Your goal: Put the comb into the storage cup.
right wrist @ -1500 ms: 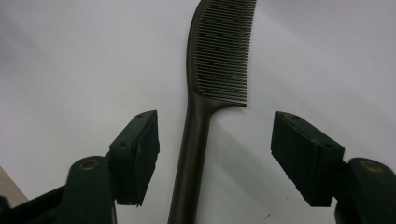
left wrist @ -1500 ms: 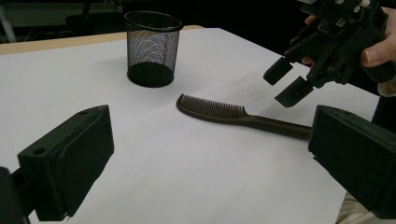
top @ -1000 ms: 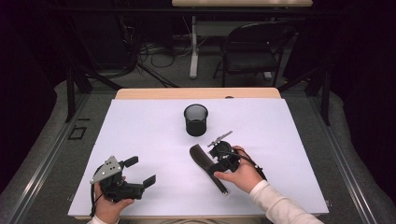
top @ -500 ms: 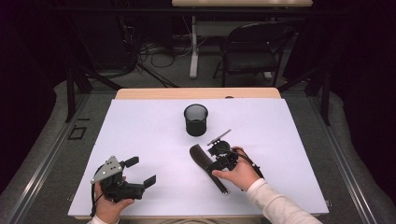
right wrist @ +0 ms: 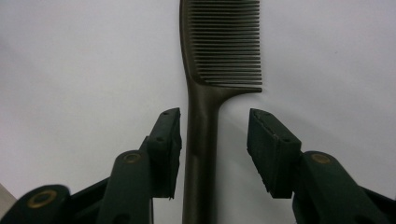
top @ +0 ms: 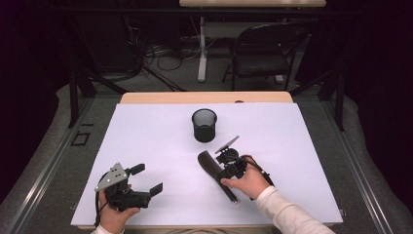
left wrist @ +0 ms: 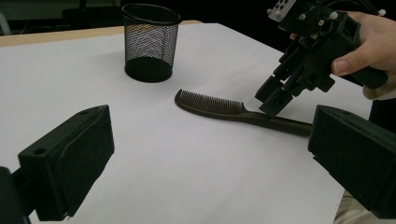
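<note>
Evidently the right tongs (right wrist: 214, 149) stood wide astride the dark brown plastic comb (right wrist: 205, 112) handle; closing squarely there, below the teeth, seemed wisest. Left tongs (top: 146, 179) gaped wide, idle.

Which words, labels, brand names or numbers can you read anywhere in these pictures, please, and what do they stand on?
None can be read: the dark brown plastic comb, the black wire-mesh cup, the white table cover and both grippers, left and right, show no print.
</note>
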{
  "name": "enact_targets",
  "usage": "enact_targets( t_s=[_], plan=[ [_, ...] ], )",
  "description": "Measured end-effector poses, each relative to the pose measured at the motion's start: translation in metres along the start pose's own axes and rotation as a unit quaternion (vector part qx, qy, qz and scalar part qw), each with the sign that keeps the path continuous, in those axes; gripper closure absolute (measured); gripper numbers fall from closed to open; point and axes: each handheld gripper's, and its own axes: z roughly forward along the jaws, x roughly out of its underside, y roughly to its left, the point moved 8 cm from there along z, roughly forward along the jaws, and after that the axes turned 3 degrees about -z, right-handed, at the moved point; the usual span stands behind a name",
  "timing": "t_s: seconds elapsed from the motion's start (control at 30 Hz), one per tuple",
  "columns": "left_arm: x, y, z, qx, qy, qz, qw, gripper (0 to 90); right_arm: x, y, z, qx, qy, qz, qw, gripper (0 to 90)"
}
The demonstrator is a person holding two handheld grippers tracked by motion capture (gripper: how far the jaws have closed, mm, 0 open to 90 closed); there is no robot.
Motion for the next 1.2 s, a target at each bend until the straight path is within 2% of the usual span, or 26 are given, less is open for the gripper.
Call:
enact_targets(
  t_s=[0.07, 0.3, 0.33, 0.37, 0.47, 0.63, 0.77, 0.83, 1.13, 1.2],
  plan=[
    [0.0, 0.0, 0.0, 0.002, -0.001, -0.002, 1.0, 0.4, 0.002, 0.0, 0.001, 0.004, 0.014, 0.0, 0.9999, 58.4],
    [0.0, 0.0, 0.0, 0.0, 0.0, -0.003, 1.0, 0.4, 0.002, 0.003, 0.006, 0.002, 0.013, 0.0, 0.9999, 62.1],
    [0.0, 0.0, 0.0, 0.0, 0.0, -0.003, 1.0, 0.4, 0.004, 0.003, 0.005, 0.004, 0.03, -0.005, 0.9995, 62.8],
    [0.0, 0.0, 0.0, 0.0, 0.0, -0.003, 1.0, 0.4, 0.004, 0.003, 0.005, 0.004, 0.032, -0.005, 0.9995, 63.3],
    [0.0, 0.0, 0.0, 0.002, -0.001, -0.004, 1.0, 0.4, 0.003, 0.004, 0.008, 0.002, 0.024, -0.002, 0.9997, 63.8],
    [0.001, 0.0, 0.0, 0.002, 0.001, -0.003, 1.0, 0.4, 0.004, 0.004, 0.01, 0.005, 0.033, -0.004, 0.9994, 64.4],
    [0.001, 0.0, 0.0, 0.004, 0.0, -0.003, 1.0, 0.4, 0.004, 0.005, 0.013, 0.003, 0.029, -0.001, 0.9996, 64.9],
    [0.001, 0.0, 0.0, 0.002, -0.001, -0.003, 1.0, 0.4, 0.006, 0.004, 0.013, 0.004, 0.039, -0.004, 0.9992, 65.7],
    [0.001, 0.001, 0.0, 0.001, 0.0, -0.004, 1.0, 0.4, 0.008, 0.005, 0.015, 0.002, 0.048, -0.002, 0.9988, 67.5],
    [0.001, 0.001, 0.0, 0.002, -0.001, -0.004, 1.0, 0.4, 0.007, 0.006, 0.017, 0.001, 0.039, 0.0, 0.9992, 68.2]
  ],
)
